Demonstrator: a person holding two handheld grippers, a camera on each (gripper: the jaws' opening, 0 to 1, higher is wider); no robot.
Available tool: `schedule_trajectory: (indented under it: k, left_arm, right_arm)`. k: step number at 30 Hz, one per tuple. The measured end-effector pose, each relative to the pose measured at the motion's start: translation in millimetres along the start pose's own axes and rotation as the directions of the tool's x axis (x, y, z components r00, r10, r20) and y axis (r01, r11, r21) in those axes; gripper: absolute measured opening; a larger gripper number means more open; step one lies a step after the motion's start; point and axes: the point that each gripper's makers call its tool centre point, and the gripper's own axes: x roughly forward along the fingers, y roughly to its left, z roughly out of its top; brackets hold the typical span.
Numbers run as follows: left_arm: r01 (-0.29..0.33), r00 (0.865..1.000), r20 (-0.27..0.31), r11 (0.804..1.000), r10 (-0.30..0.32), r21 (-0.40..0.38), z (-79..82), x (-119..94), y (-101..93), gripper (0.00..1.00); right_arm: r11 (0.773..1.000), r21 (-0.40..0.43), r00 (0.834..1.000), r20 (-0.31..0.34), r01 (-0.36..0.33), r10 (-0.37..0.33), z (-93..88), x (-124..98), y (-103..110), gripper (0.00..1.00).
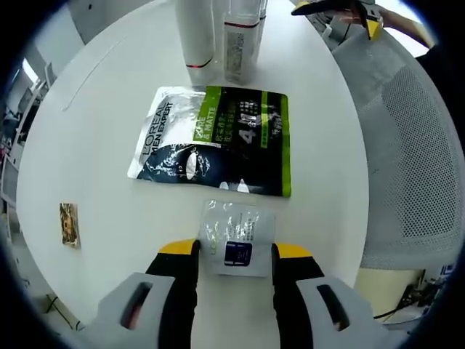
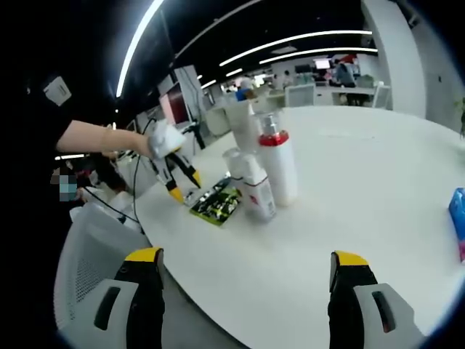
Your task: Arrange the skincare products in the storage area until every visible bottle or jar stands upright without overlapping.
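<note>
The left gripper (image 1: 235,251) stands open, a small clear sachet (image 1: 237,238) between its jaw tips, perhaps not yet touched. Just ahead lies the black-and-green pouch (image 1: 218,139), with two upright bottles (image 1: 218,36) beyond. The right gripper (image 2: 247,262) hangs wide open, well short of the white bottle (image 2: 278,166).

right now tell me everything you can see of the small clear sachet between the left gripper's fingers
The small sachet is a clear, glossy, squarish plastic packet with green print and a dark blue label at its near edge. It lies flat on the white table, just short of the black L'Oreal pouch, between the left gripper's open yellow-tipped fingers, which flank its sides.
</note>
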Motion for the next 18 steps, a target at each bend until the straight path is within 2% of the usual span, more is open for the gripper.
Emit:
schedule_trajectory:
  k: [12,18]
  left_arm:
    - [-0.017,1.000,-0.003,1.000,0.017,0.004,-1.6,-1.0,-4.5,0.47]
    - [-0.029,0.999,0.031,0.999,0.030,-0.040,-0.6,-6.0,3.3,0.50]
  right_arm:
    - [1.000,0.008,1.000,-0.010,-0.002,0.002,-1.1,0.2,0.4,0.99]
    - [1.000,0.011,1.000,-0.016,-0.005,0.005,-2.6,0.7,1.6,0.99]
